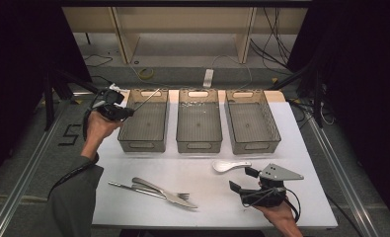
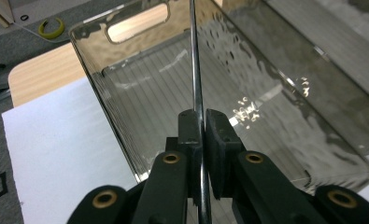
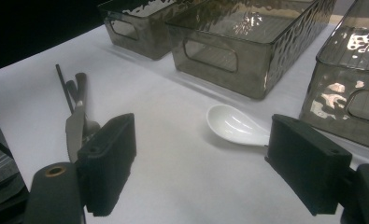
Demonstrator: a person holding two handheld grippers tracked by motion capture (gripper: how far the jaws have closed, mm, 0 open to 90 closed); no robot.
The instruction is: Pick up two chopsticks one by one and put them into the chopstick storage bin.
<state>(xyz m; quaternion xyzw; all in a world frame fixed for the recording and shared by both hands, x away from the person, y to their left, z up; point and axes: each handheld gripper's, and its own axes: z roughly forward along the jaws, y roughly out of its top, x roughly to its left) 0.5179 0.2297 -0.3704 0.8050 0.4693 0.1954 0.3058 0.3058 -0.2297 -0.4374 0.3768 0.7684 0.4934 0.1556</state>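
My left gripper hovers at the left edge of the left grey bin, shut on a thin metal rod that slants up and right over the bin. In the left gripper view the rod runs straight up from between the pressed pads of the gripper, above the bin's ribbed floor. My right gripper rests near the table's front right, open, with nothing between its pads. A white spoon lies just beyond it.
A middle bin and a right bin stand beside the left one in a row across the white table. A knife and a fork lie together at the front left.
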